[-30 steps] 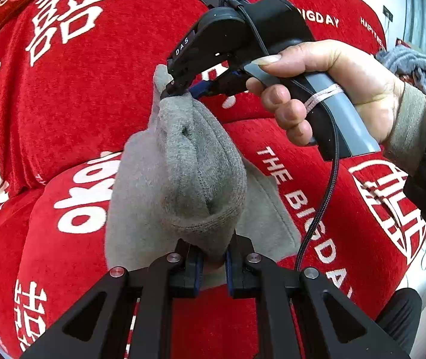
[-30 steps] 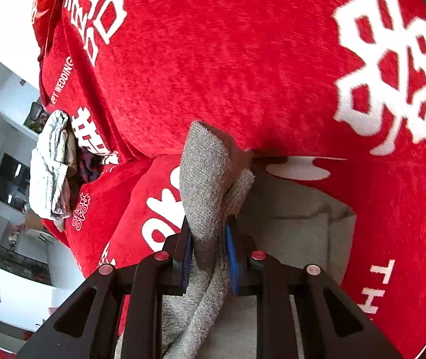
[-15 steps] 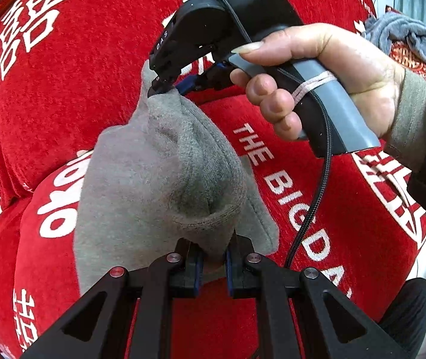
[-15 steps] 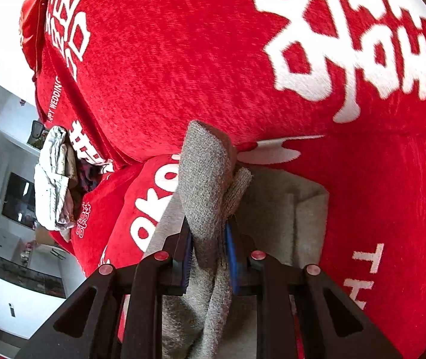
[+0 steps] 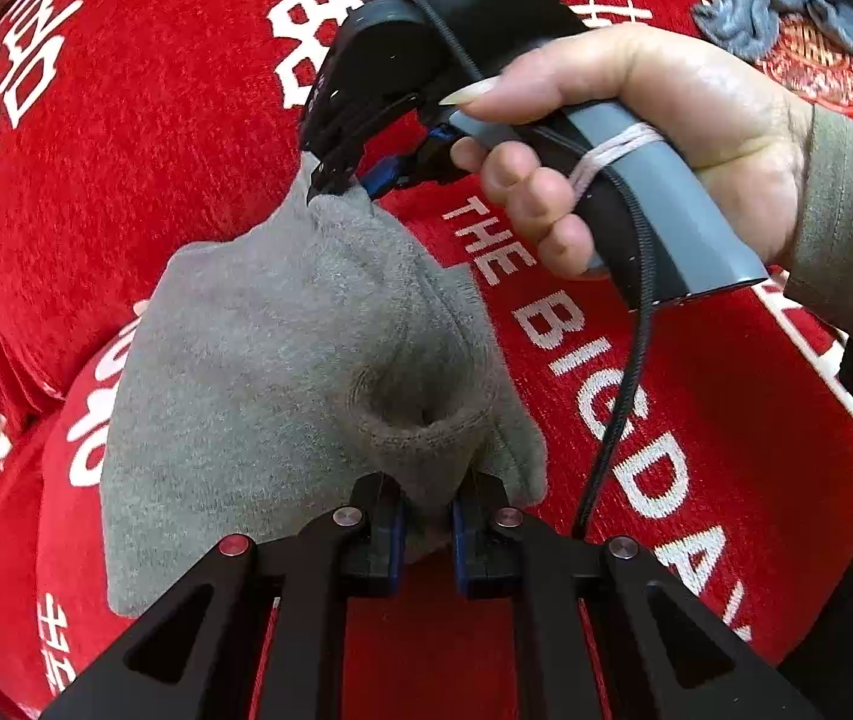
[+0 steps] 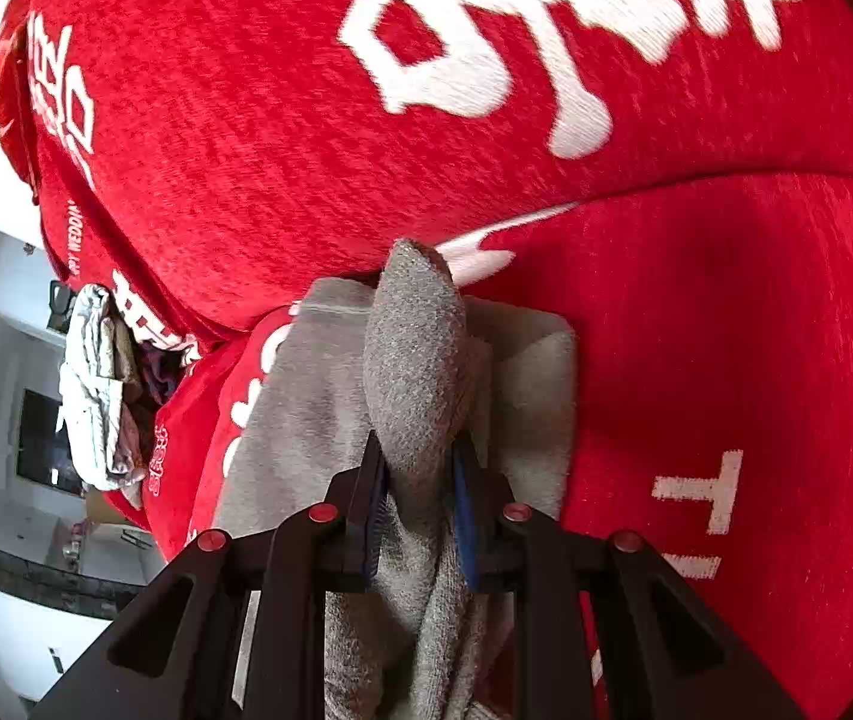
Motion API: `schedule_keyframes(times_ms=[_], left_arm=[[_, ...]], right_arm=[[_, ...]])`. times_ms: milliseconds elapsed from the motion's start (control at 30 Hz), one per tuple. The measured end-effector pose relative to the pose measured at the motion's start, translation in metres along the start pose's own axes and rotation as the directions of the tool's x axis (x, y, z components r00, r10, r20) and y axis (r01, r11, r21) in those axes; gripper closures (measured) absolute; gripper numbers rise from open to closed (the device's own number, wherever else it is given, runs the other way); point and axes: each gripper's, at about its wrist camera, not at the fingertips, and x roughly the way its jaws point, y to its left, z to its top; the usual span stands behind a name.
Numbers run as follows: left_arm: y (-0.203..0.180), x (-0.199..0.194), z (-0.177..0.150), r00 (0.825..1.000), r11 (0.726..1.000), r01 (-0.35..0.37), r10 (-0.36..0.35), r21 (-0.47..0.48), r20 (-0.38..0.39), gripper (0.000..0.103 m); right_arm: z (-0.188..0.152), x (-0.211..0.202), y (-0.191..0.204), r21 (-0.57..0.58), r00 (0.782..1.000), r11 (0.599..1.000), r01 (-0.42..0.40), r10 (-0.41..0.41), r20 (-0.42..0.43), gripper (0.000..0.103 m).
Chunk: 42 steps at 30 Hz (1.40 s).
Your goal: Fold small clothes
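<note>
A small grey knit garment lies partly on a red sofa cover with white lettering. My left gripper is shut on the garment's near edge. My right gripper, held by a hand, is shut on the garment's far corner, close to the sofa's back cushion. In the right wrist view the right gripper pinches a bunched fold of the grey garment, and the flat part of the cloth lies beneath it on the seat.
The red backrest rises just behind the garment. A grey-blue cloth lies at the far right on the sofa. A heap of pale clothes lies off the left end of the sofa. A black cable hangs from the right gripper.
Both grippers have carried the held edge of the garment toward the backrest and lower. The grey cloth now spreads wider and flatter over the part lying on the seat.
</note>
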Motion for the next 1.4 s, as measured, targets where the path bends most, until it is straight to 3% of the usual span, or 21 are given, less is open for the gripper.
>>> schedule_keyframes(times_ms=[100, 167, 200, 233, 267, 300, 367, 533, 700, 733, 767, 833, 933, 1067, 1167, 1200, 1267, 1400], left_arm=[[-0.001, 0.0, 0.001, 1.0, 1.0, -0.002, 0.002, -0.007, -0.018, 0.087], [0.004, -0.004, 0.002, 1.0, 1.0, 0.01, -0.01, -0.021, -0.014, 0.056], [0.007, -0.009, 0.002, 1.0, 0.999, 0.005, -0.005, -0.036, -0.001, 0.024], [0.012, -0.017, 0.002, 1.0, 0.999, 0.0, 0.002, -0.053, 0.027, 0.011], [0.016, -0.028, 0.001, 0.998, 0.998, 0.007, -0.003, -0.066, 0.065, 0.011], [0.017, -0.033, 0.0, 0.997, 0.998, 0.022, -0.017, -0.064, 0.077, 0.011], [0.022, -0.048, -0.004, 0.994, 0.997, 0.053, -0.047, -0.057, 0.1, 0.011], [0.049, -0.071, -0.022, 0.99, 0.995, 0.055, -0.043, -0.085, 0.137, 0.011], [0.105, -0.064, -0.035, 0.992, 0.968, 0.056, -0.026, -0.244, 0.123, 0.011], [0.117, -0.06, -0.037, 0.992, 0.956, 0.065, -0.032, -0.285, 0.119, 0.011], [0.131, -0.053, -0.039, 0.993, 0.939, 0.079, -0.045, -0.335, 0.107, 0.011], [0.156, -0.035, -0.047, 0.997, 0.902, 0.076, -0.065, -0.425, 0.042, 0.011], [0.177, -0.013, -0.065, 0.996, 0.87, 0.062, -0.085, -0.489, -0.026, 0.011], [0.195, -0.015, -0.072, 0.991, 0.834, 0.114, -0.132, -0.541, 0.005, 0.011], [0.201, -0.023, -0.056, 0.988, 0.826, 0.151, -0.141, -0.543, 0.059, 0.011], [0.2, -0.022, -0.052, 0.987, 0.829, 0.155, -0.146, -0.538, 0.06, 0.011], [0.194, -0.015, -0.038, 0.99, 0.849, 0.137, -0.136, -0.51, 0.04, 0.011], [0.181, 0.002, -0.029, 0.997, 0.889, 0.055, -0.071, -0.455, -0.018, 0.011]], right_arm=[[-0.001, -0.007, -0.002, 0.025, 0.999, 0.999, -0.036, 0.036, 0.009, 0.075], [-0.004, -0.02, -0.003, 0.033, 0.998, 0.998, -0.05, 0.049, 0.027, 0.071], [-0.006, -0.025, -0.002, 0.031, 0.998, 0.998, -0.06, 0.059, 0.034, 0.068], [-0.009, -0.033, 0.0, 0.026, 0.997, 0.997, -0.066, 0.065, 0.045, 0.06], [-0.014, -0.041, 0.002, 0.02, 0.996, 0.998, -0.065, 0.064, 0.057, 0.046], [-0.019, -0.047, 0.006, 0.012, 0.996, 0.998, -0.066, 0.065, 0.068, 0.041], [-0.031, -0.058, 0.015, -0.017, 0.995, 0.997, -0.071, 0.072, 0.074, 0.04], [-0.063, -0.066, 0.03, -0.042, 0.997, 0.998, -0.036, 0.039, 0.06, 0.04], [-0.083, -0.052, 0.045, -0.08, 0.996, 0.994, 0.067, -0.062, 0.067, 0.04], [-0.085, -0.048, 0.046, -0.091, 0.992, 0.99, 0.106, -0.1, 0.07, 0.053], [-0.086, -0.041, 0.047, -0.107, 0.987, 0.982, 0.158, -0.153, 0.052, 0.089], [-0.087, -0.043, 0.038, -0.058, 0.987, 0.987, 0.149, -0.145, 0.064, 0.088], [-0.09, -0.052, 0.025, 0.005, 0.987, 0.992, 0.128, -0.128, 0.094, 0.088], [-0.1, -0.071, 0.03, 0.023, 0.977, 0.988, 0.154, -0.156, 0.145, 0.078], [-0.112, -0.091, 0.061, -0.053, 0.964, 0.987, 0.155, -0.139, 0.227, 0.074], [-0.119, -0.096, 0.074, -0.092, 0.964, 0.986, 0.137, -0.111, 0.241, 0.07], [-0.133, -0.096, 0.095, -0.154, 0.971, 0.983, 0.103, -0.065, 0.231, 0.046], [-0.159, -0.077, 0.105, -0.218, 0.983, 0.969, 0.116, -0.08, 0.165, 0.045]])
